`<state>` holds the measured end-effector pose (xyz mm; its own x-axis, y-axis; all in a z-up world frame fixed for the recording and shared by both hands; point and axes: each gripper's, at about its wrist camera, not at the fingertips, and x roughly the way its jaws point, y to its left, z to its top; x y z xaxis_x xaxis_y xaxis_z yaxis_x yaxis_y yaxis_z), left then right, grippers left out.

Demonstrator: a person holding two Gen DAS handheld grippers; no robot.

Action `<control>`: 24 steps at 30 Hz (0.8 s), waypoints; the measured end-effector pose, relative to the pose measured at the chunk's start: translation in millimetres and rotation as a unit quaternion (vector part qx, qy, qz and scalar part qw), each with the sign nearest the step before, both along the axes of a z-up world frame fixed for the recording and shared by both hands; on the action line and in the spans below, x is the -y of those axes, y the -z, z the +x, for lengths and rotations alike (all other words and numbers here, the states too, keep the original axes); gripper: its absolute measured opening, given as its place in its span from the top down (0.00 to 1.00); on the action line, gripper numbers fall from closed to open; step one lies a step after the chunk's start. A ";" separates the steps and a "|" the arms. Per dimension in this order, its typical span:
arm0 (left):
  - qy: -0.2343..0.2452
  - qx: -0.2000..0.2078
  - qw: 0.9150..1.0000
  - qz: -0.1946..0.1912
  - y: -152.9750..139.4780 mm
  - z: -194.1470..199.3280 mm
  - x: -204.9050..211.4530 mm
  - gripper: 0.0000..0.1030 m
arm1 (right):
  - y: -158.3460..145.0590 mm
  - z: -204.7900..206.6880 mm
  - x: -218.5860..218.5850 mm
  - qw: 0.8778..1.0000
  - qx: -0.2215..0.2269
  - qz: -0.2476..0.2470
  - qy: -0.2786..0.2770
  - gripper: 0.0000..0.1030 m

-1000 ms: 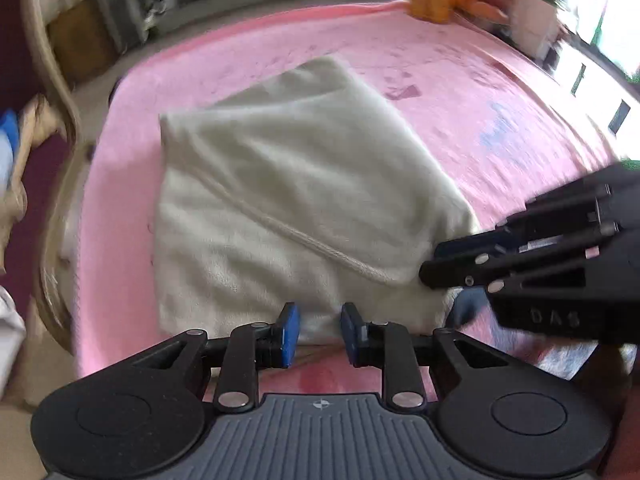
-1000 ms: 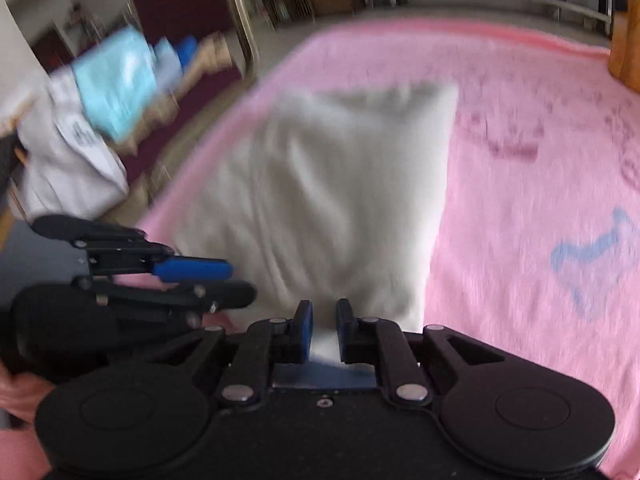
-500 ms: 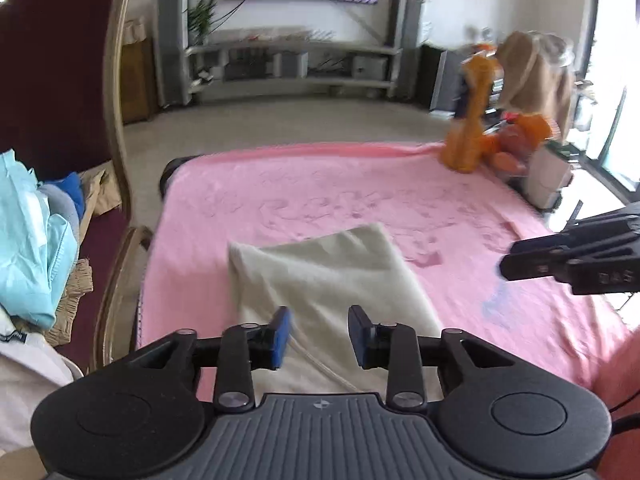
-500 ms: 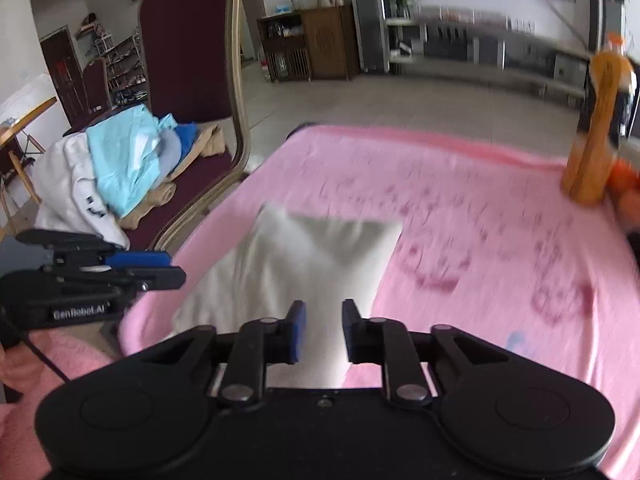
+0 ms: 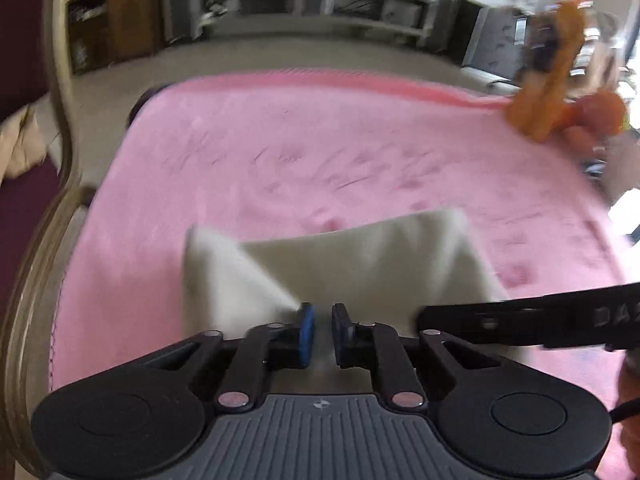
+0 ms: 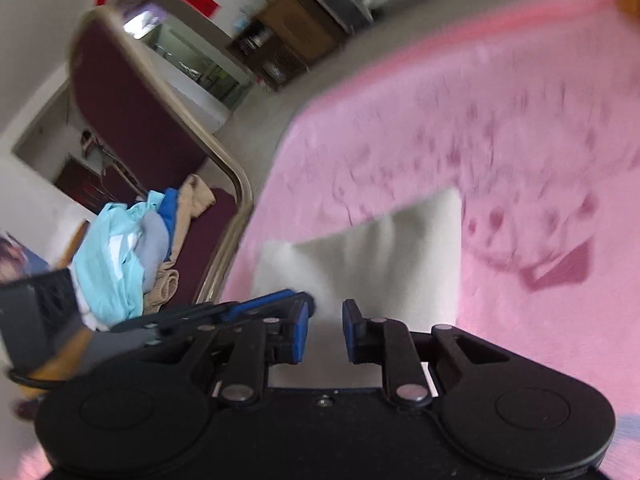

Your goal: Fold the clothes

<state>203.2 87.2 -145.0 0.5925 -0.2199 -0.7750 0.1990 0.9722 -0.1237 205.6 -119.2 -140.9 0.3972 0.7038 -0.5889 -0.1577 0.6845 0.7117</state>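
Note:
A folded cream cloth (image 5: 360, 264) lies on the pink blanket (image 5: 320, 152), near its front edge. My left gripper (image 5: 322, 330) sits at the cloth's near edge, its jaws drawn close with cream fabric pinched between them and a fold running up to the left fingertip. In the right wrist view the same cloth (image 6: 380, 264) lies just ahead of my right gripper (image 6: 326, 330), which is open, with cloth showing in the gap. The two grippers are side by side: the right one (image 5: 520, 324) crosses the left view, and the left fingers (image 6: 260, 304) show in the right view.
A maroon chair (image 6: 132, 120) with a gold frame stands left of the blanket, piled with light blue and tan clothes (image 6: 120, 264). Orange plush toys (image 5: 560, 100) sit at the blanket's far right corner. Shelving and floor lie beyond. Both views are motion-blurred.
Both grippers had lifted away from the cloth half a second ago and have come back down to its near edge. The left jaws have narrowed onto the fabric.

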 end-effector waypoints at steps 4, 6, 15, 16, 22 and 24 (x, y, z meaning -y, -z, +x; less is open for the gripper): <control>-0.074 0.015 0.997 -0.032 9.7 18.4 -27.5 0.88 | 32.5 24.2 25.8 0.998 -0.016 0.038 0.052 1.00; -0.108 0.025 0.993 -0.041 10.4 27.0 -37.1 0.88 | 44.6 32.0 46.4 0.991 -0.017 0.078 0.106 1.00; -0.206 0.046 0.976 0.046 -17.8 9.8 -49.5 0.91 | 32.6 12.7 75.0 0.973 0.002 0.018 0.230 0.89; -0.206 0.045 0.976 0.045 -24.4 3.4 -51.4 0.91 | 24.1 5.9 77.7 0.975 0.002 0.008 0.223 0.86; -0.157 0.071 0.984 0.045 -60.9 -55.1 -50.5 0.78 | -32.0 -46.8 94.6 0.984 -0.018 -0.032 0.173 0.81; -0.128 0.067 0.989 0.038 -61.8 -85.4 -45.9 0.77 | -48.6 -69.2 96.9 0.987 -0.017 -0.042 0.153 0.80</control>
